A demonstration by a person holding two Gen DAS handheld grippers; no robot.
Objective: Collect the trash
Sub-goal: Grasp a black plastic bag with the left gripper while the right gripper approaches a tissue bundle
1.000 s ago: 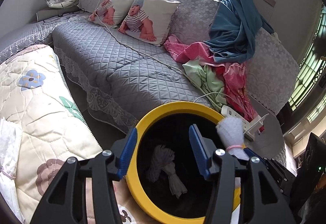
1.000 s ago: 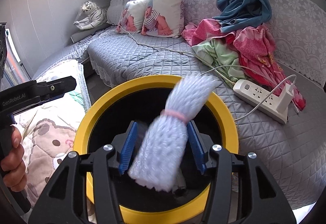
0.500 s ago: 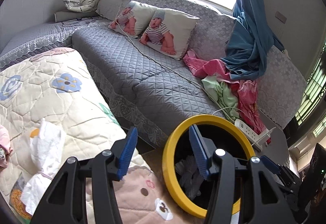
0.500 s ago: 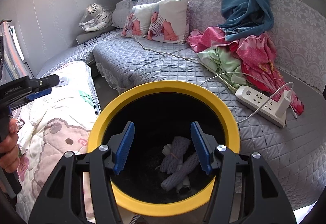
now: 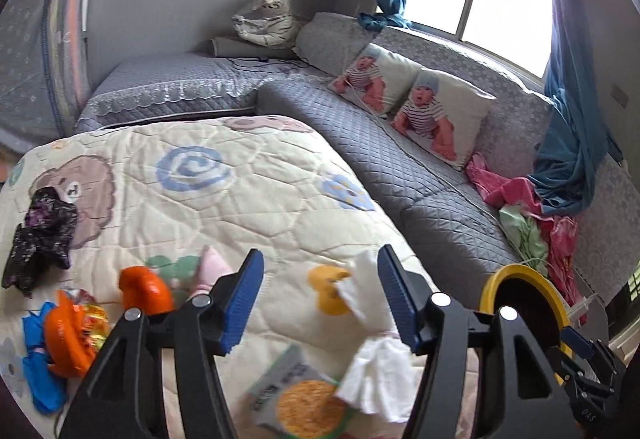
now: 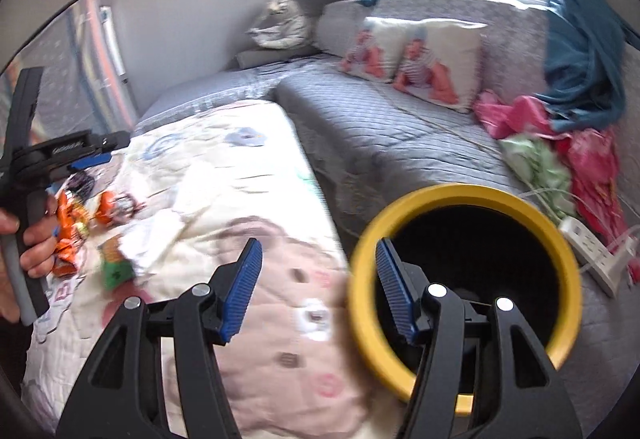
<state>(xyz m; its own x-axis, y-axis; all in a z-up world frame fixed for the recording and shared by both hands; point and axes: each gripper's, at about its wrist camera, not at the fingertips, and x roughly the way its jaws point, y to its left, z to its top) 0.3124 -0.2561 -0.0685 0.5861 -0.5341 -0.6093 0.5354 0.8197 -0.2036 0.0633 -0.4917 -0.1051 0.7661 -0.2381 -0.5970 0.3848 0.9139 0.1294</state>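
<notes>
- Left tool (image 5: 318, 299) is wide open, holds nothing, and hovers over the quilted tabletop (image 5: 224, 199).
- Nearest below it: a crumpled white tissue (image 5: 374, 375), touching the inner side of one finger, and a snack packet (image 5: 296, 399) just beside it. The packet print is blurred and I can't read it.
- I judge this as the reach step for the next piece of trash; the next move calls for lowering and closing on the tissue.
- Right tool (image 6: 318, 289) is also wide open and empty, next to the yellow-rimmed bin (image 6: 464, 199), which stands between tabletop and sofa.
- Left of my tool: orange wrappers (image 5: 70, 335), a blue scrap (image 5: 38, 371) and a dark cloth bundle (image 5: 40, 235) are still to collect.
- Far: grey sofa (image 5: 400, 167), baby-print pillows (image 5: 436, 119).
- Lettering on the left tool's body in the right view is too smeared to read.
</notes>
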